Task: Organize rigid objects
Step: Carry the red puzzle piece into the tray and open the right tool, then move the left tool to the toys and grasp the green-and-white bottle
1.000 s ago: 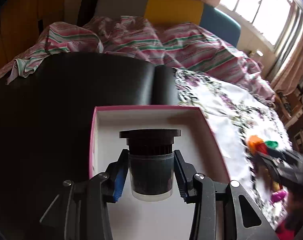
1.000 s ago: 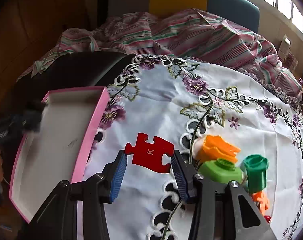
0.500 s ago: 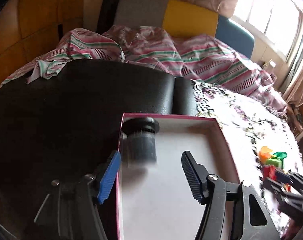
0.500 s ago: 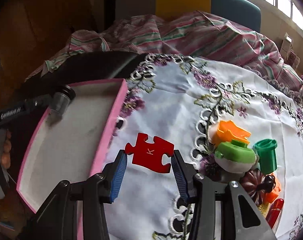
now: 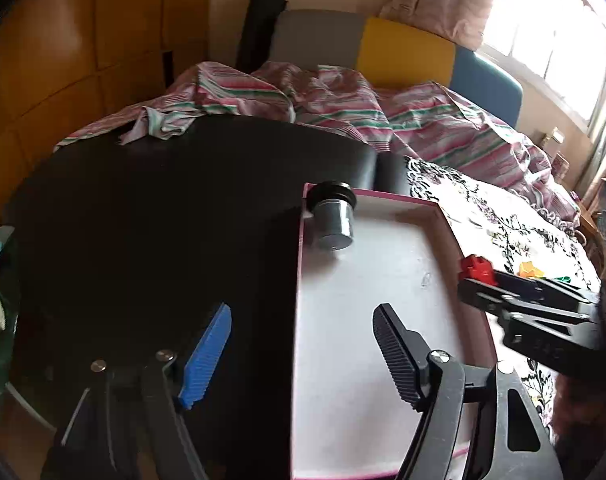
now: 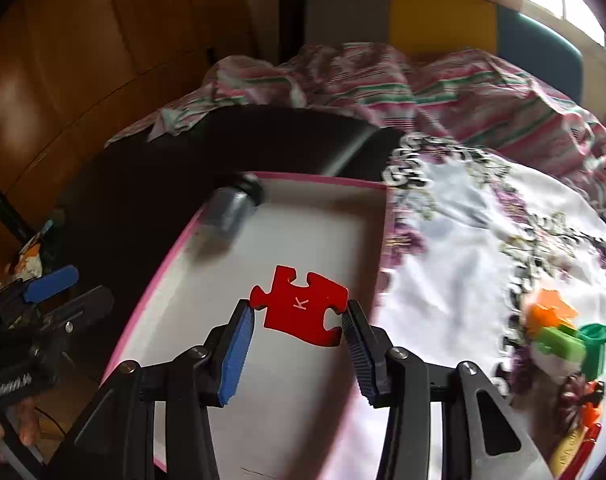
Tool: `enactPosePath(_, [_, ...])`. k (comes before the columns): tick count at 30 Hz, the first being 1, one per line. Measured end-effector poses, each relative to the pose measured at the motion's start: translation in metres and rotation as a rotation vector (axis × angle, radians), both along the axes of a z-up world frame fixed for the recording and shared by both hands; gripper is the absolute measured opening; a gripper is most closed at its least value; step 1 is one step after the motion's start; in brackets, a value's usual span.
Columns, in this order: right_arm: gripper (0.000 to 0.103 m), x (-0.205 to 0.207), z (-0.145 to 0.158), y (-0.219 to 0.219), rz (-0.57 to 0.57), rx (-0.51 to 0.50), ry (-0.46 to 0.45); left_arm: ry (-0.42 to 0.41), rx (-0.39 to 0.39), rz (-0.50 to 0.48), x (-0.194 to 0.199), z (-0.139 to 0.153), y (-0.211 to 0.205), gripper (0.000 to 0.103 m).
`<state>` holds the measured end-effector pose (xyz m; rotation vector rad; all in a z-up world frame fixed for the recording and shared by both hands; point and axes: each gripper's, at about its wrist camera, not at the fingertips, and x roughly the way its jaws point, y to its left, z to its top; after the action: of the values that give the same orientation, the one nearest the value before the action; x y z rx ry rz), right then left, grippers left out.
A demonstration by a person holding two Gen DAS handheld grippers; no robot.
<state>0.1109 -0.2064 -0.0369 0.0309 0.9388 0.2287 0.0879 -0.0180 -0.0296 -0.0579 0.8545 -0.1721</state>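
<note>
1. Black-capped and grey, the small jar [image 5: 332, 216] is now seen lying at the far left corner of the pink-rimmed tray [image 5: 449, 224]; 1 second ago it was clamped in the left gripper [image 5: 303, 354].
2. That gripper's jaws are spread wide and empty, drawn back over the tray's near left edge, so 1 item is judged to be stowed.
3. Carried in from above the embroidered cloth [image 6: 475, 248], the red puzzle piece [image 6: 301, 306] marked K is pinched by its edges between the jaws of the right gripper [image 6: 299, 316] and is now held over the tray floor.
4. Release into the tray is judged to be the step in hand.
5. Orange and green toys [image 6: 559, 332] are left on the cloth to the right, unsorted.
</note>
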Motion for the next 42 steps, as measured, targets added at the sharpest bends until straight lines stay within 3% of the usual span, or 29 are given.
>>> enactPosePath(20, [0.046, 0.058, -0.032, 0.083, 0.055, -0.025, 0.098, 0.034, -0.065, 0.095, -0.019, -0.008, 0.050, 0.075])
enactPosePath(24, [0.046, 0.073, -0.045, 0.092, 0.047, -0.039, 0.139, 0.044, -0.074, 0.112, -0.020, -0.012, 0.057, 0.075])
enactPosePath(27, [0.046, 0.080, -0.055, 0.098, 0.082, 0.011, 0.194, 0.047, -0.076, 0.111, -0.021, -0.014, 0.056, 0.075])
enactPosePath(36, [0.053, 0.058, -0.038, 0.073, 0.024, 0.071, 0.120, 0.031, -0.054, 0.081, -0.024, -0.011, 0.048, 0.075])
enactPosePath(42, [0.055, 0.036, -0.019, 0.045, -0.025, 0.051, 0.061, 0.020, -0.040, 0.062, -0.026, -0.007, 0.041, 0.075])
